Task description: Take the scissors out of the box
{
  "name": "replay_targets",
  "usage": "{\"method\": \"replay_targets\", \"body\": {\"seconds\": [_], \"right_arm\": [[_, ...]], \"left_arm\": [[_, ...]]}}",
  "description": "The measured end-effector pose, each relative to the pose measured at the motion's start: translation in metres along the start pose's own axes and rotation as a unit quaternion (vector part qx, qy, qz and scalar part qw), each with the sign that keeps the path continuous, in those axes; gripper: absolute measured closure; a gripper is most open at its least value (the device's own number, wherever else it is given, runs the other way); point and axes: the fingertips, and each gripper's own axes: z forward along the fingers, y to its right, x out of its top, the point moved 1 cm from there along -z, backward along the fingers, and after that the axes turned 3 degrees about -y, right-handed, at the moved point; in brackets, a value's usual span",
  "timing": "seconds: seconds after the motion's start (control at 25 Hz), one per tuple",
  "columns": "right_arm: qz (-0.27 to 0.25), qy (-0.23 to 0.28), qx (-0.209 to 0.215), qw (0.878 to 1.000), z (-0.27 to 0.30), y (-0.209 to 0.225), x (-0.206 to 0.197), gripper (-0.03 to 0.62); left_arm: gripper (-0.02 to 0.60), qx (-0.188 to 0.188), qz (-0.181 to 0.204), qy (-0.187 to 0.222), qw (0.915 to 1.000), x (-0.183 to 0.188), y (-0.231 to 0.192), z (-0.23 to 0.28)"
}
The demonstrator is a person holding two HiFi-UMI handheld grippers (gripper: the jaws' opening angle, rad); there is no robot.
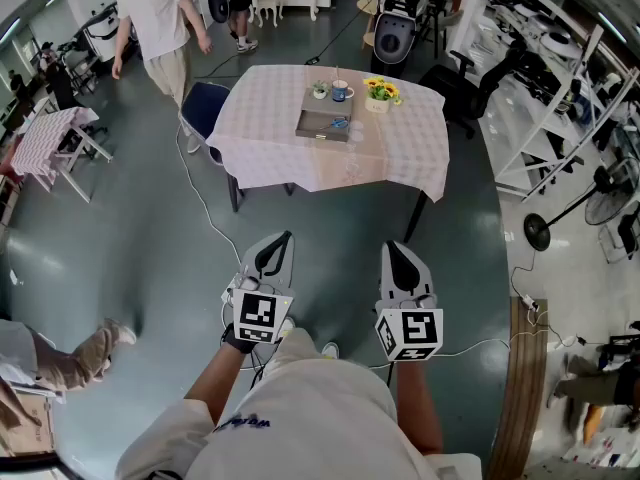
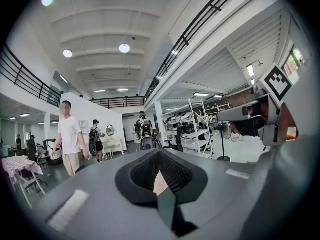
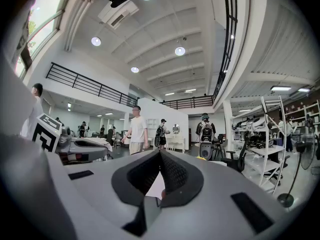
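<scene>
Far ahead in the head view, an open shallow box (image 1: pixel 324 125) lies on a table with a pale checked cloth (image 1: pixel 400 148). Blue-handled scissors (image 1: pixel 338 123) rest inside the box. My left gripper (image 1: pixel 286 236) and right gripper (image 1: pixel 391 246) are held level close to my body, well short of the table, side by side over the grey floor. Both are shut with nothing between the jaws. The left gripper view shows the left gripper's (image 2: pixel 159 152) closed jaws, and the right gripper view shows the right gripper (image 3: pixel 160 152) the same way, both facing the open hall.
A mug (image 1: pixel 341 91), a small plant (image 1: pixel 320 89) and a pot of yellow flowers (image 1: pixel 380 90) stand behind the box. A blue chair (image 1: pixel 205 103) sits at the table's left. A person (image 1: pixel 155 18) walks beyond it. Shelving and a fan (image 1: pixel 600 203) line the right side.
</scene>
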Motion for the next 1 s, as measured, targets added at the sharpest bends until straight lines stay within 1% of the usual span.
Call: {"method": "replay_targets", "body": {"seconds": [0.72, 0.88, 1.0], "right_arm": [[-0.006, 0.001, -0.011, 1.0, -0.01, 0.018, 0.002, 0.591], [-0.008, 0.015, 0.0, 1.0, -0.01, 0.016, 0.005, 0.591], [-0.014, 0.015, 0.004, 1.0, -0.011, 0.013, 0.005, 0.591]], "left_arm": [[0.578, 0.008, -0.001, 0.003, 1.0, 0.001, 0.006, -0.003], [0.578, 0.012, -0.008, 0.0, 0.9999, -0.002, 0.005, -0.003], [0.578, 0.016, -0.008, -0.004, 0.9998, -0.005, 0.003, -0.006]]}}
